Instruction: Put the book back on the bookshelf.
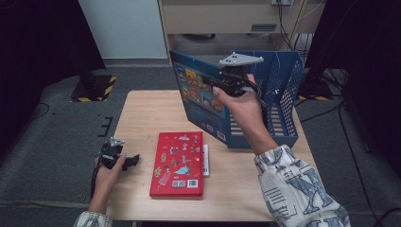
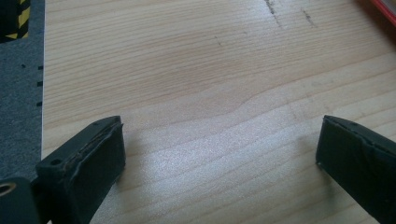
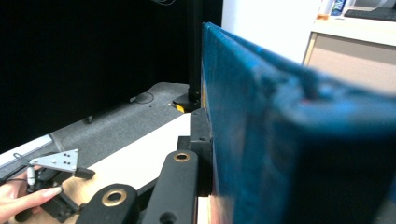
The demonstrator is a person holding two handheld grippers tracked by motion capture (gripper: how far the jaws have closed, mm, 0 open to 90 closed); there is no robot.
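Your right gripper (image 1: 226, 81) is up over the far right part of the table (image 1: 142, 113), with your right hand (image 1: 241, 106) wrapped around it. Its jaws are pinching the blue book (image 1: 201, 94), which stands upright and lifted, its picture cover facing you and to the left. The book's lower corner is at the front of the blue rack (image 1: 283, 90); whether it touches the rack, you cannot tell from above.

In the right gripper view the blue book (image 3: 280, 140) is close and blurred, edge-on, with a black jaw pressed flat against its left face. The other jaw is hidden behind the book.

The rack stands on the far right of the table, open side up, slotted walls.

Your left gripper (image 1: 127, 161) is low at the near left edge of the table, held in your left hand (image 1: 108, 171). Its jaws are spread wide, nothing between them. In the left gripper view the left gripper (image 2: 219, 149) looks down on bare wood (image 2: 196, 84), one pad at each side of the picture. A red edge (image 2: 385, 9) shows in the top right corner there.

The red book (image 1: 177, 163) lies flat on the table, near the middle front, cover up, just right of your left gripper but apart from it. A white edge (image 1: 205, 160) pokes out along its right side.

In the right gripper view your left gripper (image 3: 56, 184) shows far off, low left, with fingers (image 3: 32, 196) on it.
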